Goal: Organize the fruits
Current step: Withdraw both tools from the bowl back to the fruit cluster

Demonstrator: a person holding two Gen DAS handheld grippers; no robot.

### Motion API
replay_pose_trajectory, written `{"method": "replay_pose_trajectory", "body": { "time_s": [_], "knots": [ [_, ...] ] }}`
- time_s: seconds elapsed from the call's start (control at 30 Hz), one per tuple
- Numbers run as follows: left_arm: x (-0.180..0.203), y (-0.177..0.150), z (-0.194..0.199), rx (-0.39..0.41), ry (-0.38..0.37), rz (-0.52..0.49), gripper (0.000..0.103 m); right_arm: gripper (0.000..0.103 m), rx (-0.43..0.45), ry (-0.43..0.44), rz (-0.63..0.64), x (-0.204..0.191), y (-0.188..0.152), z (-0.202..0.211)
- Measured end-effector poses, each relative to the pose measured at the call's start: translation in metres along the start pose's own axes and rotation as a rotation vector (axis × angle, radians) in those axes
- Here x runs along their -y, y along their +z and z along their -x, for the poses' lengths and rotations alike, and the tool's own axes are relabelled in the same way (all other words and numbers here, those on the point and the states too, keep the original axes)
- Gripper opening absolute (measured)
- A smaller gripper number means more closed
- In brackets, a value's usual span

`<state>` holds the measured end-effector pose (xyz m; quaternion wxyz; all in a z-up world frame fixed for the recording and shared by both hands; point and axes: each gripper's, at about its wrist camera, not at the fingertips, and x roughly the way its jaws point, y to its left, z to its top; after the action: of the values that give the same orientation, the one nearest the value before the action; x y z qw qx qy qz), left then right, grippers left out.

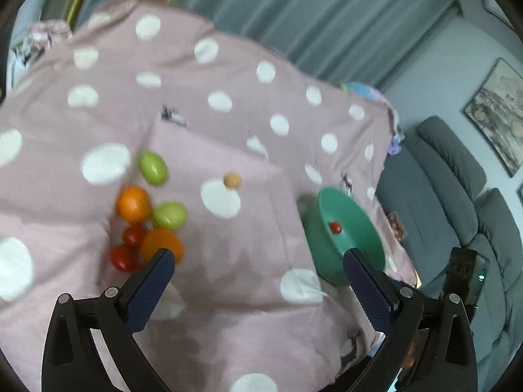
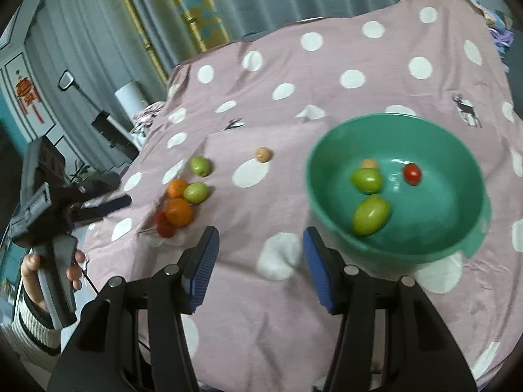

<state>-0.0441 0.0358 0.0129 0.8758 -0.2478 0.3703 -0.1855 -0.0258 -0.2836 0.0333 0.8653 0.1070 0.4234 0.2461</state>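
Fruits in two lots on pink dotted cloth [image 2: 327, 310]. Loose cluster [image 2: 179, 202] at 9 o'clock of right wrist view: two oranges, two green fruits, small red ones, touching or just beside each other. Small tan fruit [image 2: 263, 154] alone, between cluster and green bowl [image 2: 330, 202]. Bowl at 2 o'clock, holding two green fruits, a red tomato [image 2: 412, 173], one tan piece. Left gripper [image 1: 258, 261] spread wide, nothing between fingers, orange [image 1: 160, 241] just past its left fingertip. Right gripper [image 2: 261, 238] likewise parted, gripping nothing, above bare cloth near bowl rim.
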Motion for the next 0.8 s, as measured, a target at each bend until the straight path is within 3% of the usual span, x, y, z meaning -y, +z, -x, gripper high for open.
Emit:
{"method": "replay_pose_trajectory", "body": {
  "time_s": [0.13,0.23,0.4,0.63,0.8],
  "knots": [
    [-0.016,0.002,0.014,-0.021,-0.155,0.082,0.102,0.054,-0.020,0.027,0.025,-0.015,-0.003,-0.009],
    [-0.035,0.002,0.015,-0.051,-0.198,0.210,0.102,0.054,-0.043,0.044,0.035,-0.021,-0.006,-0.018],
    [-0.055,0.000,0.015,-0.040,-0.283,0.309,0.102,0.055,-0.074,0.063,0.060,-0.034,-0.008,-0.030],
    [-0.052,0.004,0.025,0.020,-0.099,0.162,0.102,0.055,-0.098,0.082,0.083,-0.044,-0.007,-0.040],
    [-0.044,0.008,0.016,-0.086,-0.002,-0.008,0.102,0.056,-0.134,0.125,0.095,-0.055,-0.008,-0.053]
  ]
}}
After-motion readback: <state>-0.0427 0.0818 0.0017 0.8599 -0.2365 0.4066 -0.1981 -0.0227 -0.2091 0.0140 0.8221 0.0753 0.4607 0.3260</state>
